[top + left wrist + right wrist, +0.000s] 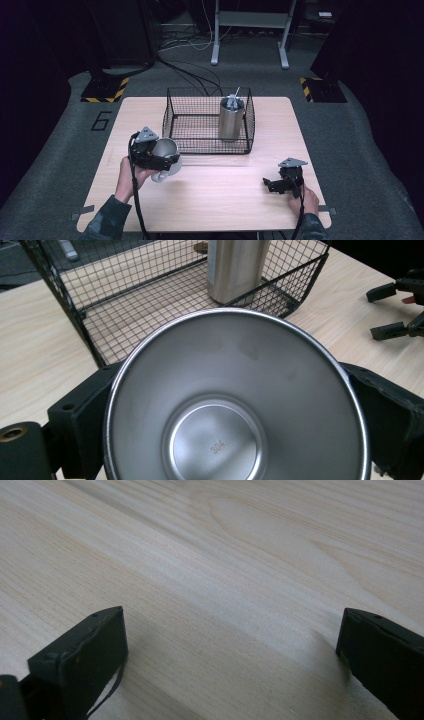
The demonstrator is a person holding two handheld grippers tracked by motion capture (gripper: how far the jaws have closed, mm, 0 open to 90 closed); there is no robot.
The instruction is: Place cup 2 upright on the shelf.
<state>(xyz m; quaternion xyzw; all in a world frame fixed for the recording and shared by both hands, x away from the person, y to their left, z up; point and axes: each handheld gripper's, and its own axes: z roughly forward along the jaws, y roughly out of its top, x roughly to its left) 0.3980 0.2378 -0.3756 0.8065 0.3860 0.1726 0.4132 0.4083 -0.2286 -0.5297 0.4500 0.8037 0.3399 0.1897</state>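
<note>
The steel mug (165, 152) was judged light, rigid and slippery on its polished wall; a hold across the body, as shown, suited it better than the handle. It was a bare metal cup, empty, stamped 304 inside. The left gripper (159, 160) clasped it near the desk's (225, 195) left edge, before the wire basket (175, 117). The right gripper (275, 184) stood spread, empty, near the right edge.

"304" is stamped inside the steel cup (235, 405); "6" marks the floor (101, 120)
</note>
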